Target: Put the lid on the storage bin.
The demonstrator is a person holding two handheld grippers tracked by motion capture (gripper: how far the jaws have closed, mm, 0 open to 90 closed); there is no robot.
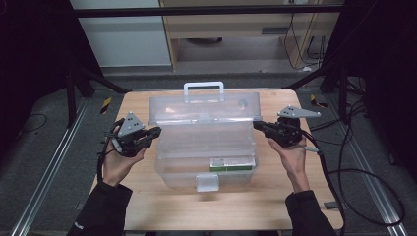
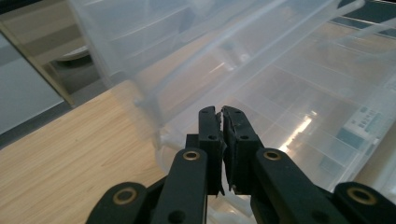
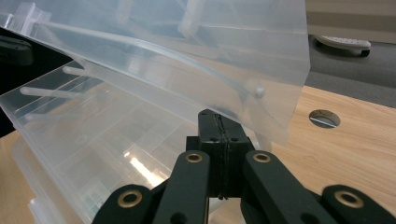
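A clear plastic toolbox (image 1: pixel 206 147) stands in the middle of the wooden table (image 1: pixel 157 206), its lid (image 1: pixel 204 105) raised toward the back with a white handle (image 1: pixel 203 88) on top. Inside lies a green-labelled pack (image 1: pixel 232 163). My left gripper (image 1: pixel 156 131) is shut, tips at the box's left side by the inner tray (image 2: pixel 289 93); I see nothing between its jaws. My right gripper (image 1: pixel 256 125) is shut too, its tips (image 3: pixel 217 116) just under the lid's lower corner (image 3: pixel 261 88) on the box's right side.
A white latch (image 1: pixel 207 182) hangs at the box's front. A round cable hole (image 3: pixel 324 118) sits in the table beyond the right gripper. Cables (image 1: pixel 354 172) trail over the floor at the right. Light wooden furniture (image 1: pixel 236 29) stands behind the table.
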